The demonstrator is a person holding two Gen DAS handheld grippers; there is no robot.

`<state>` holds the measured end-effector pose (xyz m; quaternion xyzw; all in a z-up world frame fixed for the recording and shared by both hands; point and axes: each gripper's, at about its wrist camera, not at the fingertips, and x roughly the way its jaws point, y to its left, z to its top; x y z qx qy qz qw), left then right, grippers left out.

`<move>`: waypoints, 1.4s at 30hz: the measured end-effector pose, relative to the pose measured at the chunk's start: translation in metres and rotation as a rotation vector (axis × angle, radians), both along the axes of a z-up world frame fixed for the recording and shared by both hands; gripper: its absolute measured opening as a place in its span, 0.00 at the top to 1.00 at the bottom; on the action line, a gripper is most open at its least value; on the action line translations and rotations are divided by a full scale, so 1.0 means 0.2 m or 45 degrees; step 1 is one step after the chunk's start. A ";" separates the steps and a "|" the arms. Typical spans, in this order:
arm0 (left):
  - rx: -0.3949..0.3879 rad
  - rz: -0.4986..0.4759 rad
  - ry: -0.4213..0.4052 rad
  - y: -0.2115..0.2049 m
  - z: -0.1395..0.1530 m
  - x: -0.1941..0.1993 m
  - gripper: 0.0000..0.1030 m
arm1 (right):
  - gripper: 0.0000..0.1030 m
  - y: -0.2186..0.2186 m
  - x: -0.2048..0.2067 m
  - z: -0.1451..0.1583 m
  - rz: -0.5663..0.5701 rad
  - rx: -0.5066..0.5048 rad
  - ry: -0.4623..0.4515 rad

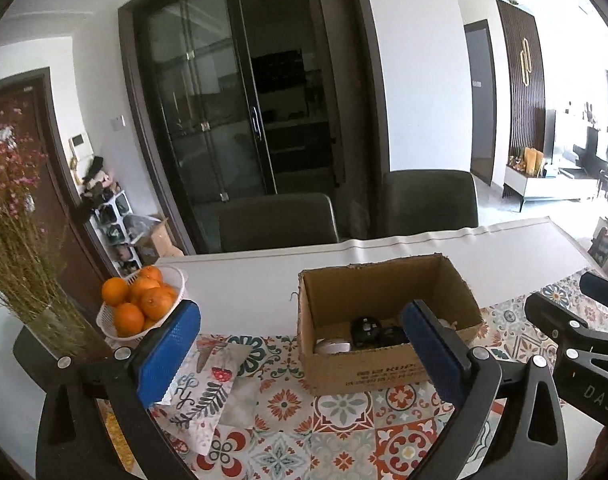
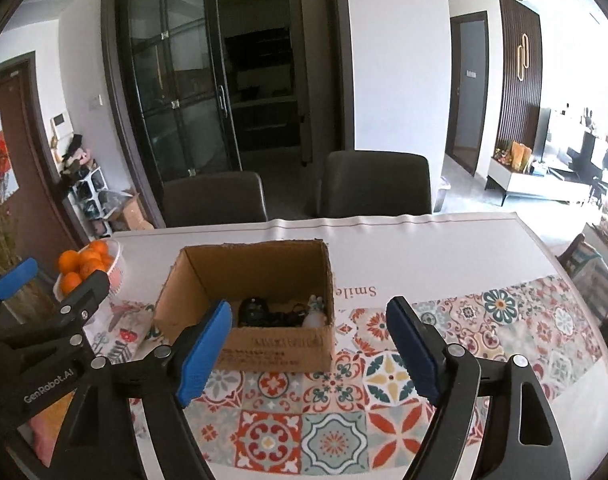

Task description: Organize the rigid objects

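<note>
Both grippers spread and empty above the open brown cardboard box (image 1: 388, 320) on the patterned tile-print tablecloth (image 1: 344, 420).

Left wrist view: the left gripper (image 1: 300, 354) stands wide with nothing between its blue pads; dark round objects (image 1: 366, 330) lie inside the box, and a white basket of oranges (image 1: 140, 300) sits to the box's left. Right wrist view: the right gripper (image 2: 308, 350) is also apart and empty just before the box. Best to pull clear of the box walls before seeking another item.

Both wrist cams look down-fwd over the table at the cardboard box (image 1: 388, 320) (image 2: 248, 304), near; left cam sits left of it, right cam right.
</note>
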<state>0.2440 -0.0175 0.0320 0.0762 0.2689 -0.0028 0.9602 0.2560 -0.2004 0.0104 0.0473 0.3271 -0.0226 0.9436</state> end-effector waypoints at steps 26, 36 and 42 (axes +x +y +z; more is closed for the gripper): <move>-0.113 -0.003 -0.105 0.01 0.15 -0.42 0.00 | 0.18 -0.01 -0.43 0.18 -0.039 -0.038 -0.173; -0.144 -0.023 -0.117 0.02 0.17 -0.48 0.00 | 0.16 0.01 -0.51 0.24 -0.029 -0.060 -0.231; -0.135 -0.015 -0.115 0.03 0.17 -0.48 0.00 | 0.16 0.01 -0.52 0.25 -0.030 -0.064 -0.240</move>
